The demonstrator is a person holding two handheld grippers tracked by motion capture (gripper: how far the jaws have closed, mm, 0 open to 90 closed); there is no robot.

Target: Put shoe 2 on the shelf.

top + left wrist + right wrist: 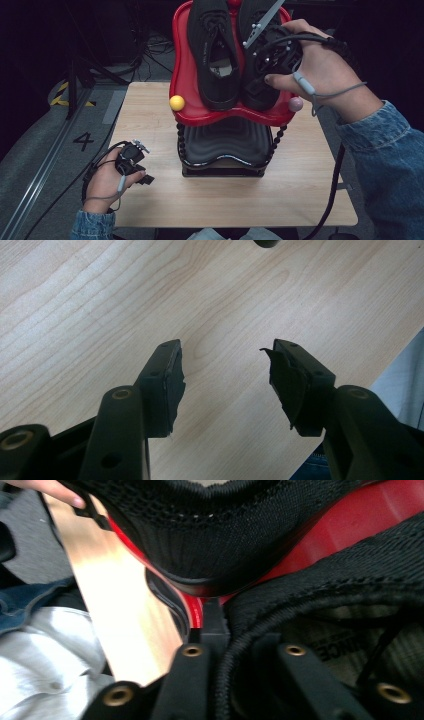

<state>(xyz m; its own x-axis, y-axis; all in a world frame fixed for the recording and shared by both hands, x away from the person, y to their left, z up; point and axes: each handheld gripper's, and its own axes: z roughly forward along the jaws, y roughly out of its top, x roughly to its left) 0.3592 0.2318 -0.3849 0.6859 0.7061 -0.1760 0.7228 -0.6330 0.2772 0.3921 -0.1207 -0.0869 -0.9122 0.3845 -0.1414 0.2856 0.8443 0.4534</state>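
Note:
Two black mesh shoes stand on the red top tray (186, 85) of a two-tier rack. The left shoe (215, 55) stands free. My right gripper (256, 89) is shut on the heel collar of the right shoe (249, 20), one jaw inside the opening and one outside. Its own view shows that collar rim (235, 645) caught at the right gripper (240, 635), with the other shoe's heel (215, 545) just ahead. My left gripper (146, 178) rests low over the wooden table (150, 115) at the front left, and the left gripper (225, 370) is open with nothing between its pads.
Below the red tray sits a black lower tier (225, 142) joined by beaded posts. A yellow ball (176, 103) and a pink ball (295, 104) cap the tray's front corners. The table's near edge (395, 355) lies close to the left gripper. Cables trail over the floor at left.

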